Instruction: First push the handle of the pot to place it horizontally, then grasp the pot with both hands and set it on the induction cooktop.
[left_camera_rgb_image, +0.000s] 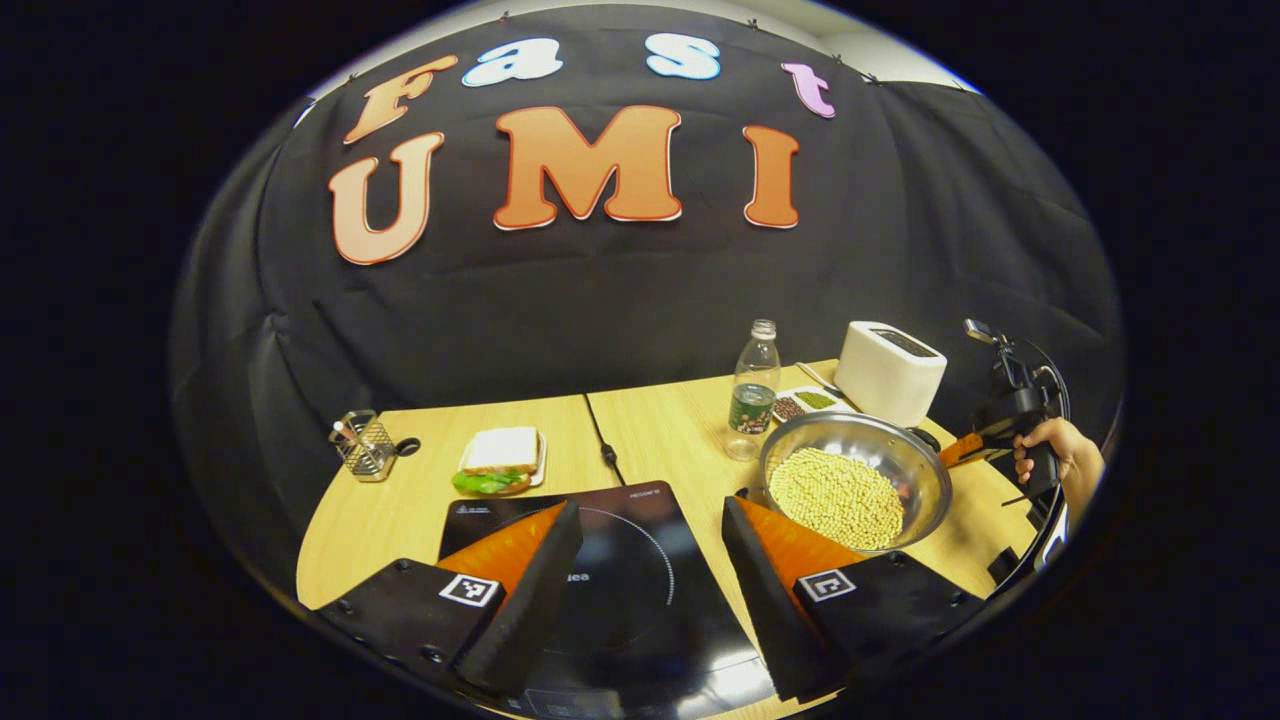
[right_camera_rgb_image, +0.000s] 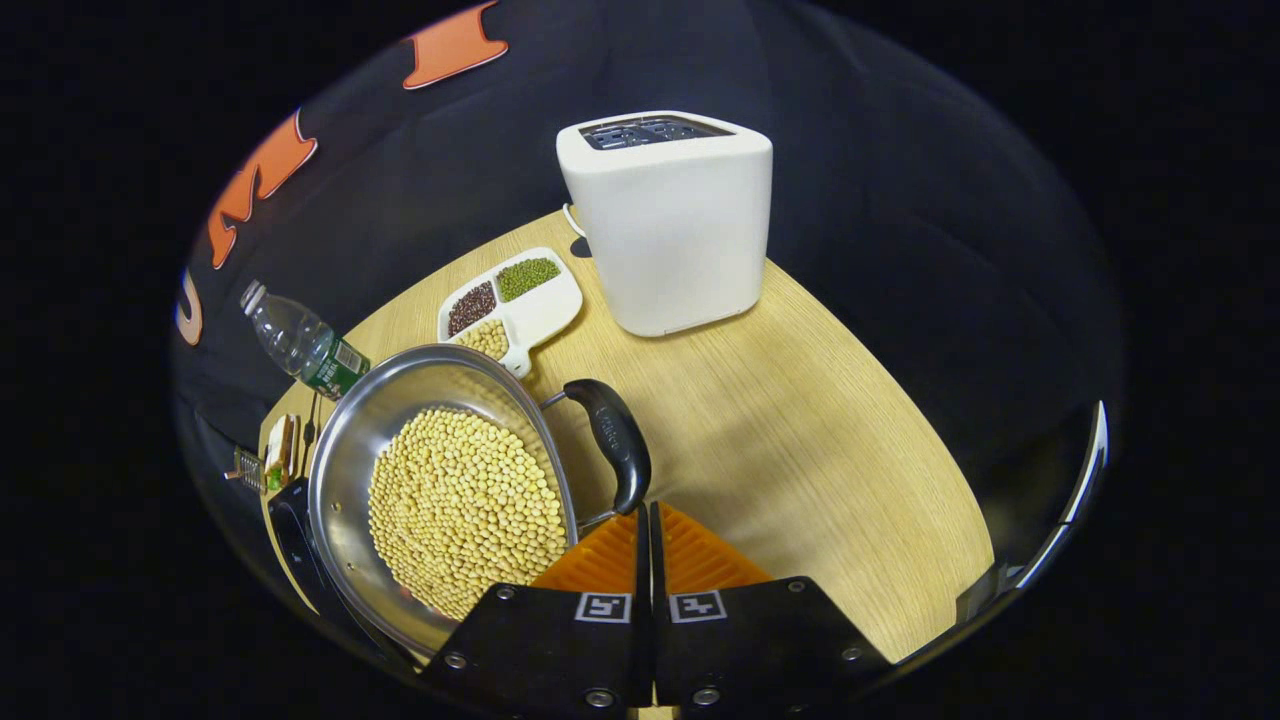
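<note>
Right gripper view: closed right gripper beside the pot handle.
Left gripper hangs open above the cooktop; beans fill the pot.

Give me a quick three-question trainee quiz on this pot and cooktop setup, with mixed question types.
1. True or false: the pot already sits on the induction cooktop.
2. What fills the pot?
3. The right tongs are: A) open wide, B) shut by the pot's handle, C) holding the bottle.

Key: 1 false, it sits on the table; 2 pale beans; 3 B.
</note>
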